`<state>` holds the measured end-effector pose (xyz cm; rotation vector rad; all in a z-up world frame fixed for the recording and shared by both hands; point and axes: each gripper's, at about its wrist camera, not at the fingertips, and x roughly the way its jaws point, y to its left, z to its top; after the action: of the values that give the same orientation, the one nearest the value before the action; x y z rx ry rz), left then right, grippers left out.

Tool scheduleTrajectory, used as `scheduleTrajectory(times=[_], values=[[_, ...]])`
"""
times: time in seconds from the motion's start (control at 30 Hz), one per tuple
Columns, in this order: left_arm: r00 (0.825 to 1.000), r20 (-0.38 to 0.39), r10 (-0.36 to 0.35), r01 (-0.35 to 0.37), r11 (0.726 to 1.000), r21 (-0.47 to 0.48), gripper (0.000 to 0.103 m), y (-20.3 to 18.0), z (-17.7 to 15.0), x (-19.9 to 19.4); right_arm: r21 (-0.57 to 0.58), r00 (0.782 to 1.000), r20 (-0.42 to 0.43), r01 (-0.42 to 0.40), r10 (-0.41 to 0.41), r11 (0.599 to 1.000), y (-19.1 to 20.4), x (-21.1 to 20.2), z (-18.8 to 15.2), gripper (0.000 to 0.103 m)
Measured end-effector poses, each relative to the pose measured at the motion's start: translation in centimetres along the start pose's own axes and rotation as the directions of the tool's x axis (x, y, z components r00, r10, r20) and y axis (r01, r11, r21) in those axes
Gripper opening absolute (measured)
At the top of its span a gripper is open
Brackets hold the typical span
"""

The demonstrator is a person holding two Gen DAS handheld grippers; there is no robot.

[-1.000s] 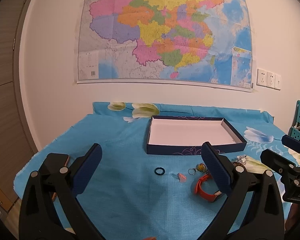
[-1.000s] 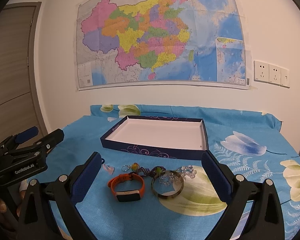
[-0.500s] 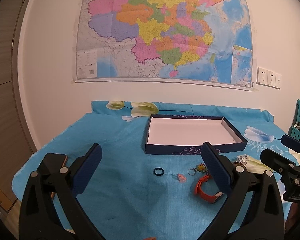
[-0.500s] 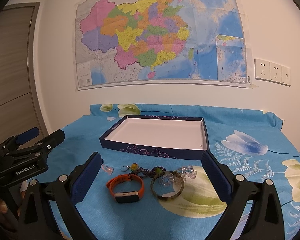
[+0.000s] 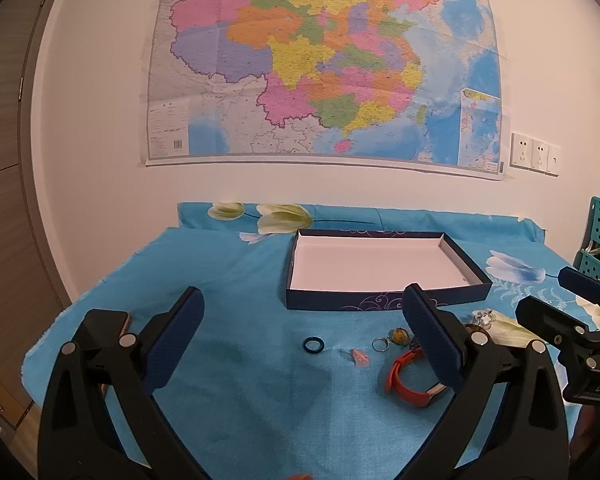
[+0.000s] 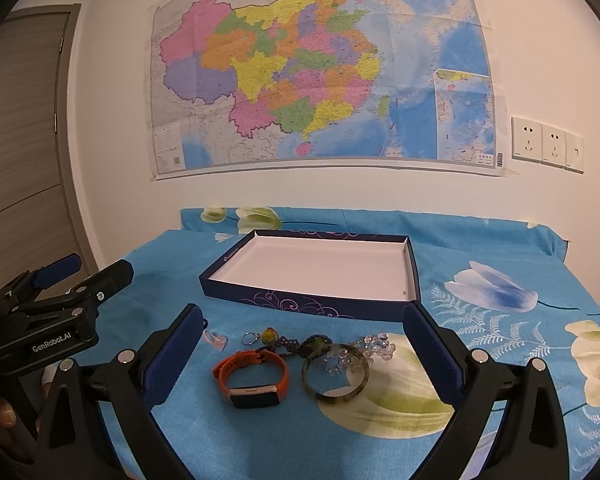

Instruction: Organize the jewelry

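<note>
Right wrist view: my right gripper point(image 6: 300, 356) is spread wide, empty, above the orange watch point(image 6: 252, 376) and green bangle point(image 6: 336, 376). Left gripper point(image 5: 300, 336) is likewise wide and empty over the blue cloth point(image 5: 240, 280). Just beyond lie a dark ring point(image 5: 313, 344), pink piece point(image 5: 359, 357), keyring charm point(image 6: 269, 335) and clear beads point(image 6: 376, 344). Farther back, the open box point(image 6: 300, 300) holds nothing.

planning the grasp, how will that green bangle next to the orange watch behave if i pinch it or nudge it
The green bangle looks like a rigid, glossy ring, so it probably won't flex and may slip between the pads. It lies flat, so a nudge should slide it rather than roll it. The clear bead strand overlaps its rim and could drag along.
</note>
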<state>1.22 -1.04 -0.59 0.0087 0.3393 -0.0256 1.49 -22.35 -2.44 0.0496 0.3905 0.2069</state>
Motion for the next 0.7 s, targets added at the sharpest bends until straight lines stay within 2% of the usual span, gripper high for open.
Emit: scheduleTrajectory(times=[0.7], values=[[1.000, -0.025, -0.018, 0.018, 1.000, 0.012, 0.098, -0.5, -0.3, 1.2, 0.012, 1.000, -0.022, -0.005, 0.005, 1.000, -0.6, 1.1, 0.1, 0.097]])
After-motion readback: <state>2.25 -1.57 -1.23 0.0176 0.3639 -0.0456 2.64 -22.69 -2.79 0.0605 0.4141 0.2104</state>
